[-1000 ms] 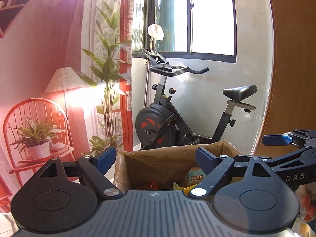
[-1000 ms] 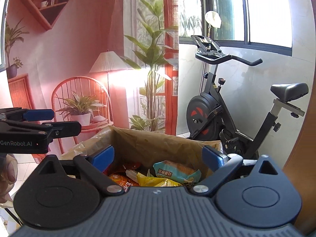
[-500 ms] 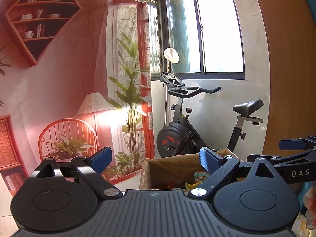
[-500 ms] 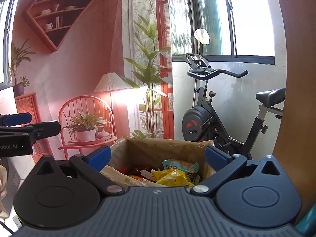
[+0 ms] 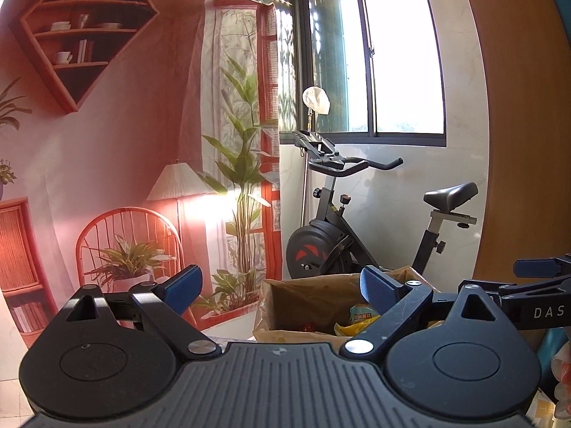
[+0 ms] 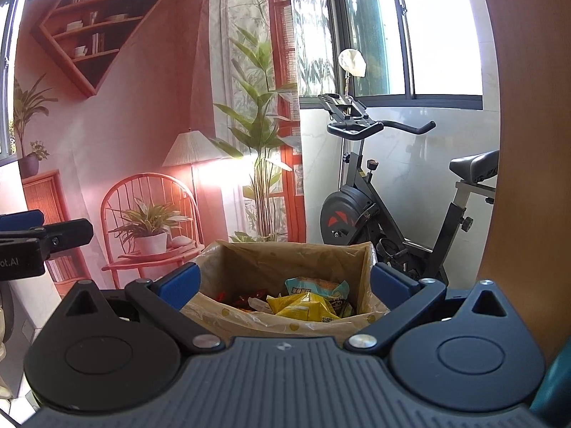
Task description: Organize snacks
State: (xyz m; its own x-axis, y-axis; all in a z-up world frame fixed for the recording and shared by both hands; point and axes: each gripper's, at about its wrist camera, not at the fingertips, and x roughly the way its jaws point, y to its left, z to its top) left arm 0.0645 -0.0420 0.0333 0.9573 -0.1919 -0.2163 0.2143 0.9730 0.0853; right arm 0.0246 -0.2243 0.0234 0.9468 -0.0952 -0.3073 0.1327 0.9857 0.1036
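A brown cardboard box stands open ahead, holding several snack packets: a yellow bag, a light blue packet and red wrappers. My right gripper is held back from the box with its blue pads wide apart and nothing between them. The left gripper is open and empty too, with the box ahead and slightly to its right. Each gripper shows at the edge of the other's view.
A black exercise bike stands behind the box under the window. A printed backdrop of a chair, lamp and plants hangs at left. A wooden panel rises at right. A gloved hand shows at the lower right edge.
Both grippers drew back and rose from the box, so it looks smaller and farther away. Both stayed open and empty, nearly still over the last half second.
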